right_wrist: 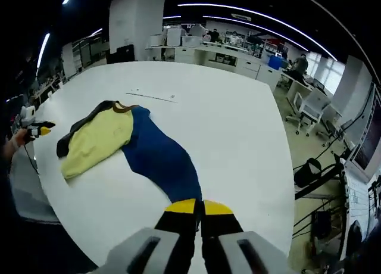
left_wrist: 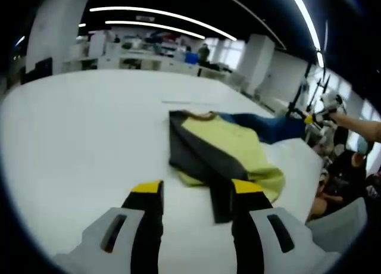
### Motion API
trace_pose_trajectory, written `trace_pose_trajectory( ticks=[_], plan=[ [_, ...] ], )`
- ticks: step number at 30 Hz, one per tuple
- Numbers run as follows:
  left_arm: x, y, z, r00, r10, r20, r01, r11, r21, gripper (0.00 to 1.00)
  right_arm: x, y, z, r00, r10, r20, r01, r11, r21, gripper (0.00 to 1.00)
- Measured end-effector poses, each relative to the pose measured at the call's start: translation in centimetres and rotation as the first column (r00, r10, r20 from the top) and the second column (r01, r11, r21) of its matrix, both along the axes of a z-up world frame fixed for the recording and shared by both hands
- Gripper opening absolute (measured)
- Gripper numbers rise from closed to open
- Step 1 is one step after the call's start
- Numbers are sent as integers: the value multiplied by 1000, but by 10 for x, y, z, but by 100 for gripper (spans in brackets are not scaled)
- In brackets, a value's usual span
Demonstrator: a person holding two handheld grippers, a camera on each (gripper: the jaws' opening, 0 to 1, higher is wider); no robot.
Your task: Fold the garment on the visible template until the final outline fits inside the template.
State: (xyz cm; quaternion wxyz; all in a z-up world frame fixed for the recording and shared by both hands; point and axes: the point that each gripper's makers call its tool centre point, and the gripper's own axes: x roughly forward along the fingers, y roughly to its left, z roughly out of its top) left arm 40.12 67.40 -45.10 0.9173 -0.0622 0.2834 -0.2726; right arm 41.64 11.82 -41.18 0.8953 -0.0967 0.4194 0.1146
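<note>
A garment with a yellow panel (left_wrist: 229, 140), dark grey side and blue part (right_wrist: 158, 158) lies on the white table (left_wrist: 89, 125). My left gripper (left_wrist: 197, 190) is open just short of it, and a dark grey flap (left_wrist: 220, 199) lies beside the inner face of its right jaw. My right gripper (right_wrist: 199, 207) is shut on the near end of the blue part. In the left gripper view the right gripper (left_wrist: 315, 115) shows at the far right, holding the stretched blue end. In the right gripper view the left gripper (right_wrist: 37, 129) shows at the left table edge.
A faint thin line mark (right_wrist: 152, 96) lies on the table beyond the garment's collar. The table edge (right_wrist: 280, 184) runs on the right, with office chairs (right_wrist: 309, 110) past it. Desks and a white pillar (right_wrist: 136, 24) stand at the back. A seated person (left_wrist: 342, 173) is beside the table.
</note>
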Motion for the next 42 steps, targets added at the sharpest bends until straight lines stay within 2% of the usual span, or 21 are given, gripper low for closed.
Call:
trace_pose_trajectory(
  ticks=[4,8,11,13,20,24,31,34,42],
  plan=[
    [2,2,-2,1000,2,-9,-2,1000,9,40,10,-15,-13,998,-47,-45,48,999,15,0],
    [3,5,-4,1000,7,-17,-7,1000,18,40,11,-25,-33,984,-101,-144,106,994,24,0],
    [2,6,-7,1000,12,-29,-12,1000,21,40,13,-28,-44,977,-114,-181,117,993,8,0],
    [1,7,-9,999,17,-36,-16,1000,25,40,11,-34,-52,968,-128,-218,125,992,-31,0],
    [1,12,-13,998,40,-49,-38,999,33,40,29,-49,-65,957,-180,-228,174,984,-44,0],
    [1,16,-15,997,50,-57,-47,998,43,40,30,-60,-80,939,-205,-277,191,978,-79,0],
    [-3,23,-21,993,90,-69,-87,995,45,40,42,-70,-86,941,-224,-253,196,972,-132,0],
    [-4,26,-24,992,101,-77,-98,994,44,40,40,-70,-92,934,-224,-277,192,971,-141,0],
    [-3,30,-28,989,117,-86,-112,992,53,40,40,-70,-98,938,-191,-290,149,976,-160,0]
  ],
)
